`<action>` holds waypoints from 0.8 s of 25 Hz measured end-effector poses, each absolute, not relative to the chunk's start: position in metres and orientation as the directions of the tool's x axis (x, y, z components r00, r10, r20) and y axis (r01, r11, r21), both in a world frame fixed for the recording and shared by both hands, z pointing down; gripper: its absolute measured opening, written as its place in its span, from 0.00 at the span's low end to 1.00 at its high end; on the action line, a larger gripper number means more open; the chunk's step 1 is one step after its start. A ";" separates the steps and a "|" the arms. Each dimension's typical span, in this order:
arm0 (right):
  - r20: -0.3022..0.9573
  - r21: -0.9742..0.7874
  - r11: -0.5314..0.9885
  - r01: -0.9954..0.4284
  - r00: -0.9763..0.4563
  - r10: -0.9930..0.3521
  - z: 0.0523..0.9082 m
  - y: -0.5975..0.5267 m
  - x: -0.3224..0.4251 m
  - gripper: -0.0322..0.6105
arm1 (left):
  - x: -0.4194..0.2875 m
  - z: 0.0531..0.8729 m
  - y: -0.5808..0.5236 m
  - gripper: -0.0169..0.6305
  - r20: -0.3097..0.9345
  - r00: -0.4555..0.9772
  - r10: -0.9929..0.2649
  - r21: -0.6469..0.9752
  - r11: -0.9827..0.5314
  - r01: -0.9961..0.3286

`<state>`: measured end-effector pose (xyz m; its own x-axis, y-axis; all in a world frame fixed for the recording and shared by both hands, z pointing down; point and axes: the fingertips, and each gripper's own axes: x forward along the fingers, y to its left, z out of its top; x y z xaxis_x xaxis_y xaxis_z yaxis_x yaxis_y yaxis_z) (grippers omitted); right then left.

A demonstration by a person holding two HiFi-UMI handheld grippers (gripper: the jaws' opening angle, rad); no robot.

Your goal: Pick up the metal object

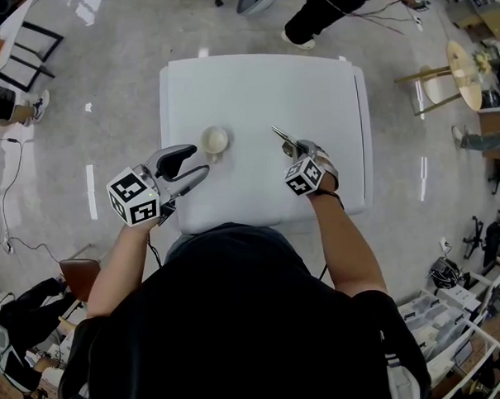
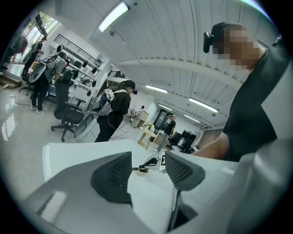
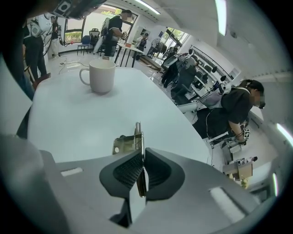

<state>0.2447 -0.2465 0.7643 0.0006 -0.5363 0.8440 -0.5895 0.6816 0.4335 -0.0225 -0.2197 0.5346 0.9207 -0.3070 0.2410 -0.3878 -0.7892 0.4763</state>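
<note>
Right gripper view: ribbed right claw [image 3: 143,157] pinches thin flat metal object [image 3: 126,144]; left claw [image 2: 149,161] gapes.

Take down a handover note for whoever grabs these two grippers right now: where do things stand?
Left gripper: open and empty, near the table's front left edge.
Right gripper: shut on the metal object, its thin edge between the pads.
White mug: upright on the table, apart from both grippers.
Done: the grasp.
Left: the lift. I cannot tell whether the object is clear of the table.

Shiny metal object [image 3: 137,135], matt smooth white table [image 1: 328,92], glossy mug [image 3: 101,76], ribbed matt grey fingers [image 3: 128,171]
</note>
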 end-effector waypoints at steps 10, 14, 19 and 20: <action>0.838 0.434 0.650 -0.623 0.014 -0.546 0.748 -0.236 0.250 0.10 | -0.025 0.523 -0.215 0.37 0.235 0.927 -0.291 0.457 -0.809 -0.370; 0.826 0.444 0.627 -0.640 0.022 -0.563 0.738 -0.238 0.243 0.10 | -0.033 0.523 -0.216 0.37 0.233 0.933 -0.275 0.451 -0.819 -0.354; 0.803 0.466 0.592 -0.658 0.034 -0.594 0.720 -0.239 0.242 0.10 | -0.036 0.519 -0.215 0.37 0.227 0.939 -0.259 0.436 -0.835 -0.336; 0.800 0.467 0.584 -0.664 0.035 -0.599 0.717 -0.237 0.242 0.10 | -0.037 0.518 -0.213 0.37 0.226 0.940 -0.256 0.434 -0.837 -0.333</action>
